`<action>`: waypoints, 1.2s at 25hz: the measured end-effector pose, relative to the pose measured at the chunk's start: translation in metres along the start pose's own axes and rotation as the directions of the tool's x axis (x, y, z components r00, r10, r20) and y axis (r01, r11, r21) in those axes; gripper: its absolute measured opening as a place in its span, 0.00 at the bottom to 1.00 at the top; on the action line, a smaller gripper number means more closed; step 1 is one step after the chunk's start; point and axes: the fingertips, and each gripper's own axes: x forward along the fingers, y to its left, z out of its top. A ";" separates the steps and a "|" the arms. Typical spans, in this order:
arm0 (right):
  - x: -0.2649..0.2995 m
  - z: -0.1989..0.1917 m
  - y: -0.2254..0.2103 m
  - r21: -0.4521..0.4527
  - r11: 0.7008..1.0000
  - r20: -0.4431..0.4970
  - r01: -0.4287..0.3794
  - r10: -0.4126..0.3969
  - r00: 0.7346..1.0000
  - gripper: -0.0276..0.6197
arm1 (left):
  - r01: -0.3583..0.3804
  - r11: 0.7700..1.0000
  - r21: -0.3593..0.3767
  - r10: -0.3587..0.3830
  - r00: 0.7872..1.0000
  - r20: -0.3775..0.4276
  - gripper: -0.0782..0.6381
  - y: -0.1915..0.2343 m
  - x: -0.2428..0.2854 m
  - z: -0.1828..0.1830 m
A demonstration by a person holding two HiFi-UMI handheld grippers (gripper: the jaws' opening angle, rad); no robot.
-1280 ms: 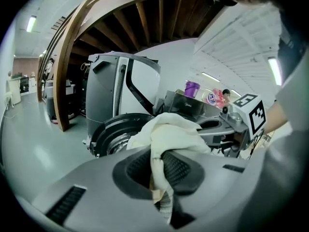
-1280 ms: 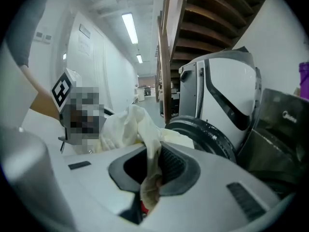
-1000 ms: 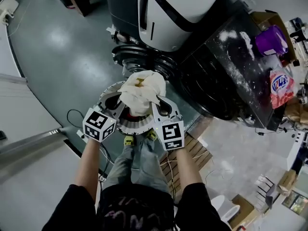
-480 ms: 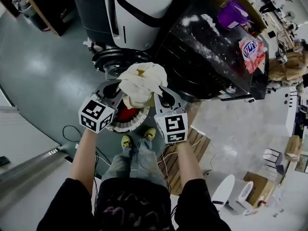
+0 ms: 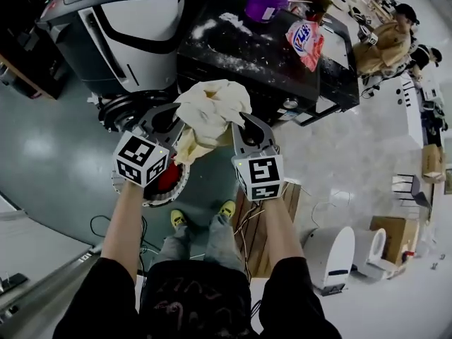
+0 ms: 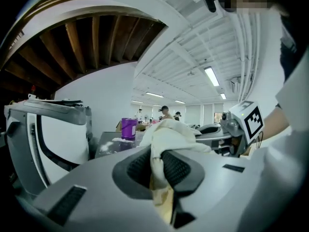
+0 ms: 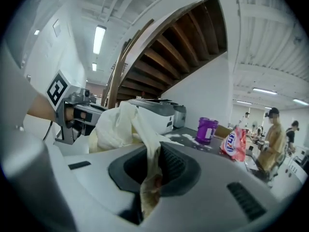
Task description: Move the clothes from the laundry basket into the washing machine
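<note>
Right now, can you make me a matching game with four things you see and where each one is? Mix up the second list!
Things:
1. cream cloth
2. purple tub
3. laundry basket
4. pink bag

Places:
A. down on the floor, under the left gripper
B. pinched by the left gripper and the right gripper together
C. standing at the far end of the dark counter
D. lying flat on the dark counter

Right pairs: 1-B, 2-C, 3-A, 4-D
</note>
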 end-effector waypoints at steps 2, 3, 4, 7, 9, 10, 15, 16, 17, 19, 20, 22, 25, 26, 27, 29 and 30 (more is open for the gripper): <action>-0.014 -0.004 -0.029 0.014 0.999 0.010 0.029 -0.030 1.000 0.09 | 0.023 1.000 0.016 -0.023 1.000 0.001 0.17 -0.019 0.024 0.009; -0.020 -0.006 -0.044 0.021 0.999 0.016 0.041 -0.042 0.999 0.09 | 0.033 0.999 0.023 -0.033 0.999 0.000 0.17 -0.028 0.037 0.012; -0.026 -0.009 -0.059 0.027 0.998 0.021 0.051 -0.051 0.998 0.09 | 0.039 0.999 0.028 -0.039 0.999 -0.001 0.17 -0.037 0.049 0.016; -0.037 -0.017 -0.099 0.031 0.998 0.028 0.056 -0.057 0.998 0.09 | 0.039 0.999 0.038 -0.039 0.999 -0.002 0.17 -0.058 0.084 0.026; -0.043 -0.021 -0.121 0.028 0.998 0.031 0.048 -0.049 0.998 0.09 | 0.031 0.999 0.037 -0.031 1.000 -0.003 0.17 -0.071 0.102 0.031; -0.047 -0.022 -0.130 0.032 0.998 0.034 0.046 -0.047 0.998 0.09 | 0.027 0.999 0.039 -0.027 1.000 -0.004 0.17 -0.078 0.110 0.034; -0.068 -0.023 -0.163 0.052 0.997 0.057 0.052 -0.055 0.997 0.09 | 0.010 0.999 0.041 -0.011 1.000 0.012 0.17 -0.104 0.136 0.047; -0.072 -0.023 -0.167 0.059 0.997 0.062 0.054 -0.057 0.996 0.09 | 0.009 0.999 0.039 -0.009 1.000 0.015 0.17 -0.109 0.138 0.049; -0.076 -0.022 -0.171 0.066 0.996 0.068 0.057 -0.062 0.996 0.09 | 0.009 0.999 0.041 -0.009 1.000 0.020 0.17 -0.114 0.140 0.051; -0.083 -0.018 -0.179 0.073 0.995 0.081 0.066 -0.072 0.994 0.09 | 0.010 0.999 0.045 -0.011 0.999 0.030 0.17 -0.122 0.143 0.058; -0.087 -0.016 -0.181 0.071 0.995 0.084 0.070 -0.076 0.994 0.09 | 0.011 0.999 0.046 -0.012 0.999 0.034 0.17 -0.125 0.144 0.060; -0.095 -0.013 -0.182 0.067 0.995 0.087 0.077 -0.082 0.993 0.09 | 0.012 0.999 0.046 -0.014 0.999 0.041 0.17 -0.131 0.142 0.063; -0.105 -0.004 -0.180 0.070 0.994 0.103 0.090 -0.097 0.990 0.09 | 0.016 0.999 0.052 -0.019 0.998 0.058 0.17 -0.137 0.134 0.072; -0.108 0.000 -0.179 0.068 0.993 0.109 0.096 -0.103 0.989 0.09 | 0.018 0.998 0.053 -0.021 0.998 0.066 0.17 -0.138 0.130 0.076; -0.110 0.004 -0.177 0.067 0.993 0.113 0.101 -0.108 0.988 0.09 | 0.021 0.998 0.054 -0.025 0.997 0.074 0.17 -0.139 0.127 0.080; -0.115 0.011 -0.171 0.070 0.992 0.116 0.108 -0.115 0.987 0.09 | 0.025 0.998 0.054 -0.030 0.996 0.084 0.17 -0.139 0.119 0.084; -0.116 0.013 -0.166 0.072 0.991 0.117 0.110 -0.118 0.986 0.09 | 0.026 0.998 0.052 -0.031 0.996 0.087 0.17 -0.139 0.114 0.085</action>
